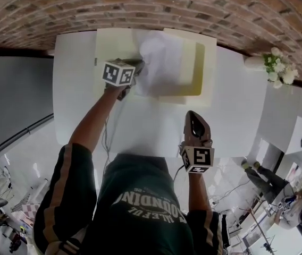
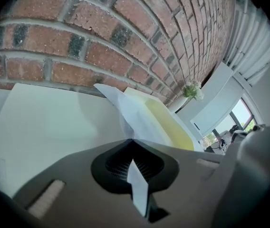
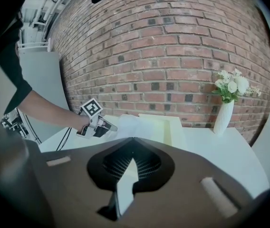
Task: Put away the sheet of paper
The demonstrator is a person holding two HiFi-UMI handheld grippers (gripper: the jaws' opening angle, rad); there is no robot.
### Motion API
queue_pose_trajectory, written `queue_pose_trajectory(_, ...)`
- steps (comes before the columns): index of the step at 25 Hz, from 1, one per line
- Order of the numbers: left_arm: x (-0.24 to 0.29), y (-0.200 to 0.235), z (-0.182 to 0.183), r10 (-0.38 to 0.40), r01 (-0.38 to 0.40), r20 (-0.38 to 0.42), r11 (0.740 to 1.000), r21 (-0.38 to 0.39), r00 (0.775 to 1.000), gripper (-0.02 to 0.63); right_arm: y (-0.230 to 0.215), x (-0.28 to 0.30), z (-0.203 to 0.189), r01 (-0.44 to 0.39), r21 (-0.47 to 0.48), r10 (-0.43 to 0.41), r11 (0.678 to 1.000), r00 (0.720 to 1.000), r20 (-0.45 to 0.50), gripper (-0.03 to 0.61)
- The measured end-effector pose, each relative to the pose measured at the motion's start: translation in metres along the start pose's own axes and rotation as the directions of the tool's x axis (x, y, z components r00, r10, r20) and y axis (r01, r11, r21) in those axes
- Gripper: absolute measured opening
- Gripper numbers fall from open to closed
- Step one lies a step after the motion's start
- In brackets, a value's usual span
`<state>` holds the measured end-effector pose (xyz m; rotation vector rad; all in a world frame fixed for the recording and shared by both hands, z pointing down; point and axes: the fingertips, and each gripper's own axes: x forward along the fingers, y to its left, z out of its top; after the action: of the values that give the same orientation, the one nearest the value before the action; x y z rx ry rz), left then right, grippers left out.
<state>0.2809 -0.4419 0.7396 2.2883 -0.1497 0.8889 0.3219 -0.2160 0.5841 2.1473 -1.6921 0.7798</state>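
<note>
though half under paper, yellow tray

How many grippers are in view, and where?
2. The left gripper is at the table's far side, shut on the sheet of paper at the yellow box; the right gripper hangs toward its near edge, shut, empty.

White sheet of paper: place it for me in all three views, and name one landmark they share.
Head view: white sheet of paper at top centre, its left edge in the left claw.
Left gripper view: paper at centre, rising from the shut claw.
Right gripper view: paper just left of centre.
Shared landmark: white vase of white flowers, right of the paper everywhere.
</note>
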Motion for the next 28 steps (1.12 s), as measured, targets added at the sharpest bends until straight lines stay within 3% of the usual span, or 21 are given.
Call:
queue_pose_trajectory(20,0.067,-0.057,0.006,-0.075,0.075,-0.010,0.997,-0.021,0.997,0.014,-0.005,-0.003,-0.013,0.032,0.015,-0.032,0.999,0.999,-0.020,0.000)
queue_pose_trajectory(28,0.088,-0.068,0.002,-0.068,0.069,-0.081,0.998,0.003,0.994,0.014,-0.013,-0.019,-0.020,0.065,0.031,-0.065,0.997,0.998,-0.025,0.000)
